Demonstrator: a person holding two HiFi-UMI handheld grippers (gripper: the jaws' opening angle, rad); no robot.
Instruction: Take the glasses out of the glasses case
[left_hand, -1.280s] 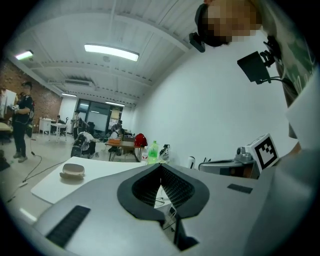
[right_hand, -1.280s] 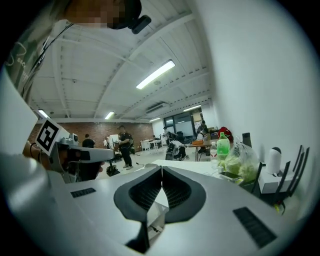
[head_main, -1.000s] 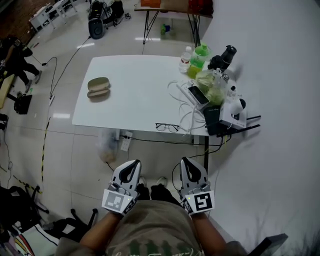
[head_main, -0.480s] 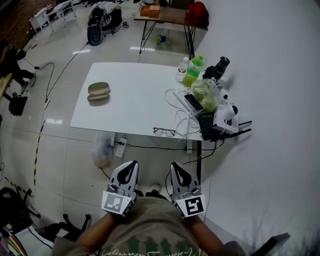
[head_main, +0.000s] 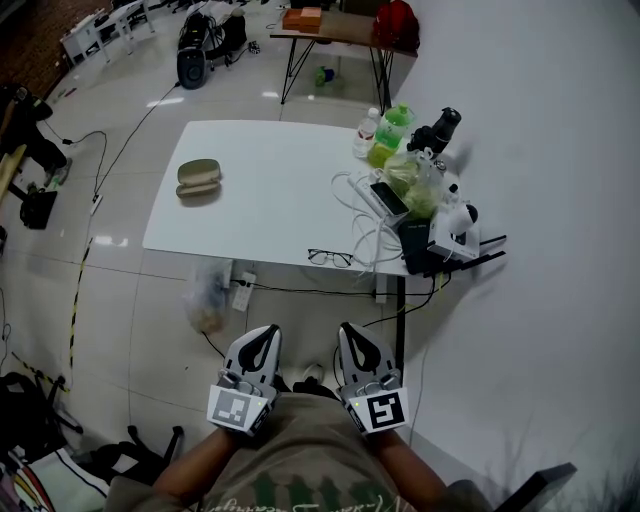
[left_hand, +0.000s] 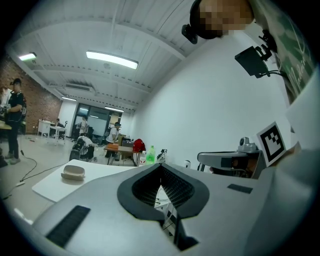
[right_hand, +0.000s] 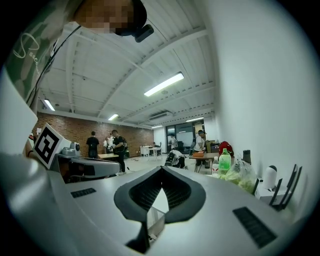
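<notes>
Table (head_main: 270, 200) centre lying bare | case (head_main: 198, 178) sitting apart at left | cables (head_main: 352, 190), bottles (head_main: 392, 132), bag (head_main: 410, 180) crowding right edge near glasses (head_main: 330, 258)

The left gripper (head_main: 264, 336) and right gripper (head_main: 351, 334) are held low, side by side and close in front of the torso, with the tips angled a bit toward each other. Both sets of jaws are closed tip to tip, nothing pinched in either one. The left forearm (head_main: 195, 468) and right forearm (head_main: 408, 474) are tucked in at the sides.
</notes>
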